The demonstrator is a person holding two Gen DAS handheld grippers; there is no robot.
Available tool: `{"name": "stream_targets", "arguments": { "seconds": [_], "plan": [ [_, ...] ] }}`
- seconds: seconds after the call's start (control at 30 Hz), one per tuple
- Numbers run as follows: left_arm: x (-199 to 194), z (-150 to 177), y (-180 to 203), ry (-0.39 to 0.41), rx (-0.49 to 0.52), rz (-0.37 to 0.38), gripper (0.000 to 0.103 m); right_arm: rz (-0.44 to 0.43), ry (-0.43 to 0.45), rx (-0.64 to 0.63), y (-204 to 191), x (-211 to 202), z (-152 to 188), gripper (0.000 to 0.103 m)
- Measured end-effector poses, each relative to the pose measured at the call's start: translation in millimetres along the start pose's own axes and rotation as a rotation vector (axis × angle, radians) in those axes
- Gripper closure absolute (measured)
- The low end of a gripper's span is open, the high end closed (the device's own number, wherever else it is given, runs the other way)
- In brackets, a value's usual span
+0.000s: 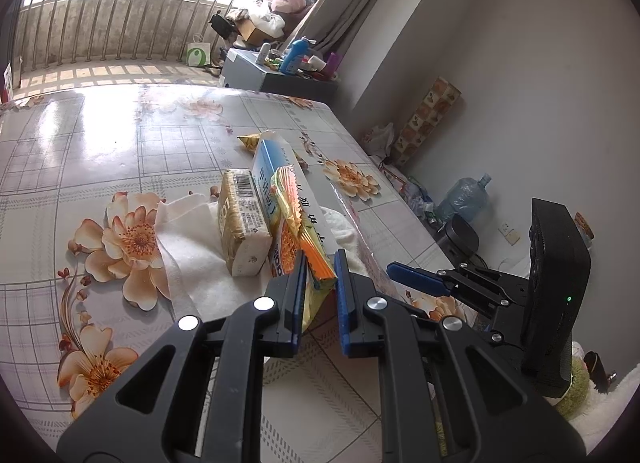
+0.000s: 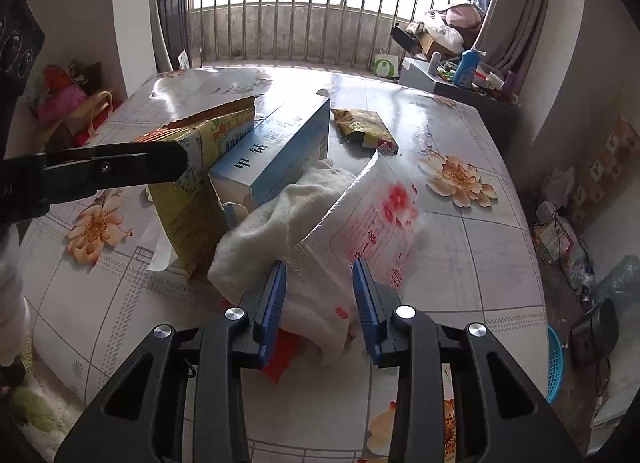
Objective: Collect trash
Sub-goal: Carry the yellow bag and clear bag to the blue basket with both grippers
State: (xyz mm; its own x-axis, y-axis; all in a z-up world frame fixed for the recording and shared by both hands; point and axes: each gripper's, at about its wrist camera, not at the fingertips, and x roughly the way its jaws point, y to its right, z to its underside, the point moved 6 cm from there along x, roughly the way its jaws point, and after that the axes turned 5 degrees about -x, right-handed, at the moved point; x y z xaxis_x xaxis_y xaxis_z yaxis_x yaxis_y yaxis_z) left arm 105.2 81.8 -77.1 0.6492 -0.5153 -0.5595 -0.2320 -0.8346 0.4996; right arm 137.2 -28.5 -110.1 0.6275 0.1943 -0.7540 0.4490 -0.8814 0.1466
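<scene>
A flowered table [image 1: 100, 143] carries a heap of trash. My left gripper [image 1: 318, 275] is shut on a yellow-orange snack wrapper [image 1: 304, 239], seen in the right wrist view as a wrapper [image 2: 192, 191] under one black finger [image 2: 160, 163]. Behind it lie a blue-white box [image 1: 280, 171], a yellow-white pack [image 1: 244, 223] and a white tissue [image 1: 188, 239]. My right gripper [image 2: 320, 287] is open over the heap's near side. A white towel [image 2: 272, 231] and a clear bag with red print [image 2: 376, 223] lie between its blue pads [image 2: 276, 295]. Its blue finger [image 1: 416, 279] shows beside my left gripper.
A crumpled yellow wrapper [image 2: 364, 127] lies farther back on the table. A red scrap [image 2: 284, 355] pokes out under the towel. To the right the table edge drops to a floor with a blue basket [image 2: 556, 363] and a water jug [image 1: 464, 199].
</scene>
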Motion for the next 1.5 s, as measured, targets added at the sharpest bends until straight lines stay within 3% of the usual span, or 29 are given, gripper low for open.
{"name": "stream_targets", "arguments": {
  "seconds": [0.13, 0.23, 0.6, 0.9, 1.1, 1.23, 1.5],
  "plan": [
    [-3, -4, -1, 0.006, 0.010, -0.005, 0.092, -0.011, 0.035, 0.056, 10, -8, -4, 0.086],
    [-8, -4, 0, 0.009, 0.025, -0.007, 0.094, 0.003, 0.059, 0.077, 18, -15, -5, 0.092],
    [-56, -14, 27, 0.083, 0.103, 0.021, 0.096, -0.031, 0.177, 0.251, 67, -56, -1, 0.096],
    [-86, -44, 70, 0.179, 0.178, 0.146, 0.096, -0.001, 0.289, 0.333, 105, -94, 6, 0.096],
    [-57, -60, 105, 0.147, 0.203, 0.223, 0.096, 0.041, 0.325, 0.389, 133, -112, 22, 0.097],
    [-27, -68, 139, 0.100, 0.213, 0.322, 0.096, 0.083, 0.343, 0.444, 158, -122, 40, 0.097],
    [60, -59, 219, -0.033, 0.257, 0.425, 0.096, 0.165, 0.324, 0.578, 210, -122, 95, 0.097]
  ]
}}
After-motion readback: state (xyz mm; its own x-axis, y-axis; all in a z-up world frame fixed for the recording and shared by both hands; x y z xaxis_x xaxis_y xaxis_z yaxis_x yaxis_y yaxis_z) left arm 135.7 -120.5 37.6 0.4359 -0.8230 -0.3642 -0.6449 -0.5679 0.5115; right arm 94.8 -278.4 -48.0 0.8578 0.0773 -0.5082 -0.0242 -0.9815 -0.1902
